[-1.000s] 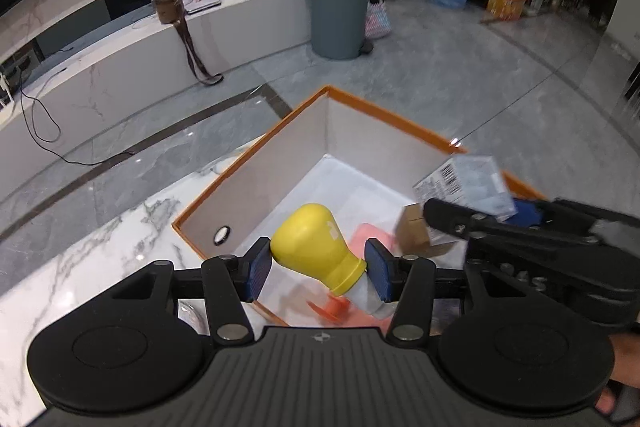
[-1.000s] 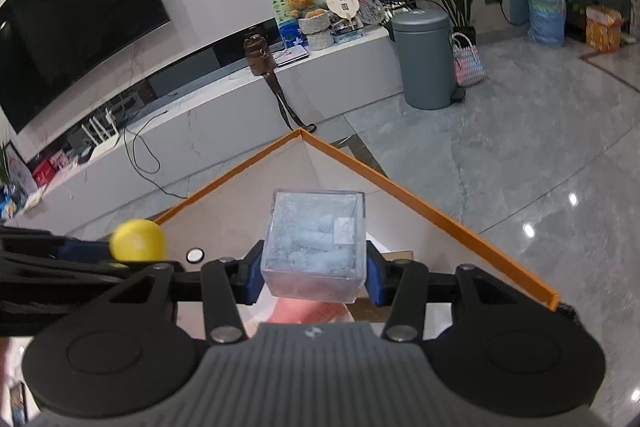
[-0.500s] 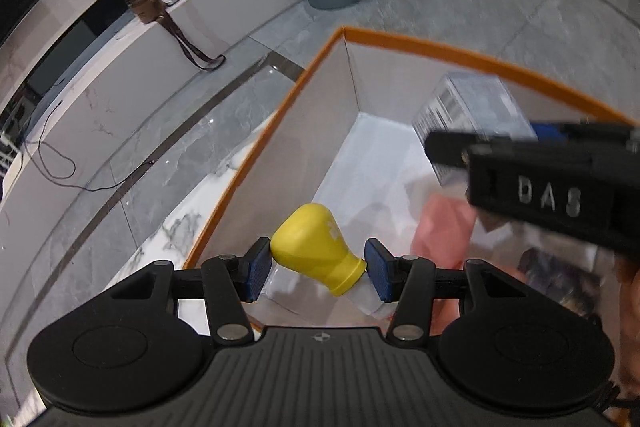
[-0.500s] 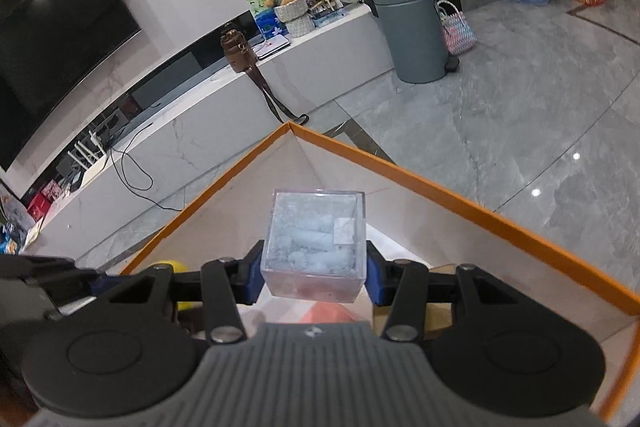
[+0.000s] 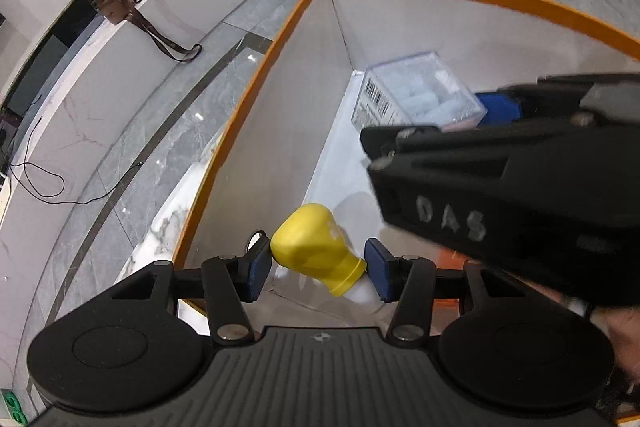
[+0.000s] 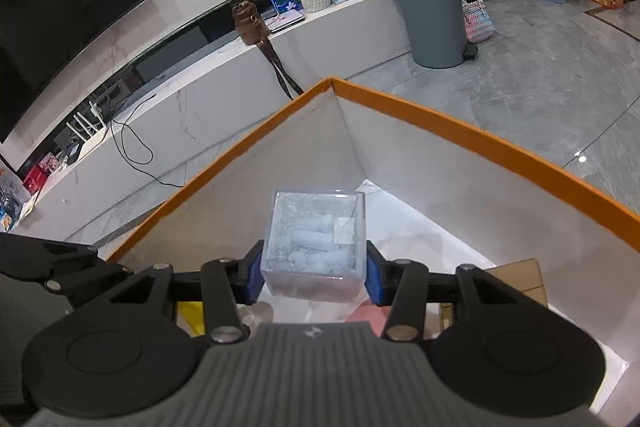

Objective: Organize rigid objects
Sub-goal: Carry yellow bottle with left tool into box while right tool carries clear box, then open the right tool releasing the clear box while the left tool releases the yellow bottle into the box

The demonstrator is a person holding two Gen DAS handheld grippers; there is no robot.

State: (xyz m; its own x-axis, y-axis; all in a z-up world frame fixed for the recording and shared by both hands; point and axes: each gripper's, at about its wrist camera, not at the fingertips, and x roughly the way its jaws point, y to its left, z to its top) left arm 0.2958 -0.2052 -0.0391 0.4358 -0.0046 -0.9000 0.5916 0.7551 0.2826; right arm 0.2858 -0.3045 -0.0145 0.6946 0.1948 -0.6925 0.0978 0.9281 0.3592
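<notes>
My left gripper [image 5: 318, 269] is shut on a yellow bulb-shaped object [image 5: 314, 251] and holds it inside the orange-rimmed box [image 5: 240, 115], near its left wall. My right gripper [image 6: 314, 273] is shut on a clear plastic cube [image 6: 316, 241] with white pieces inside, held over the box [image 6: 460, 131] toward its far corner. The cube also shows in the left wrist view [image 5: 416, 95], with the right gripper's body crossing in front of it.
In the box lie a brown cardboard piece [image 6: 520, 279] and a pink item [image 6: 368, 317]. The box stands on a marble top [image 5: 160, 231]. Beyond are a grey bin [image 6: 432, 15], a white TV bench [image 6: 200, 107] and grey floor.
Both grippers have moved forward and down into the box with their objects still held. The right gripper now crosses close in front of the left wrist view.
</notes>
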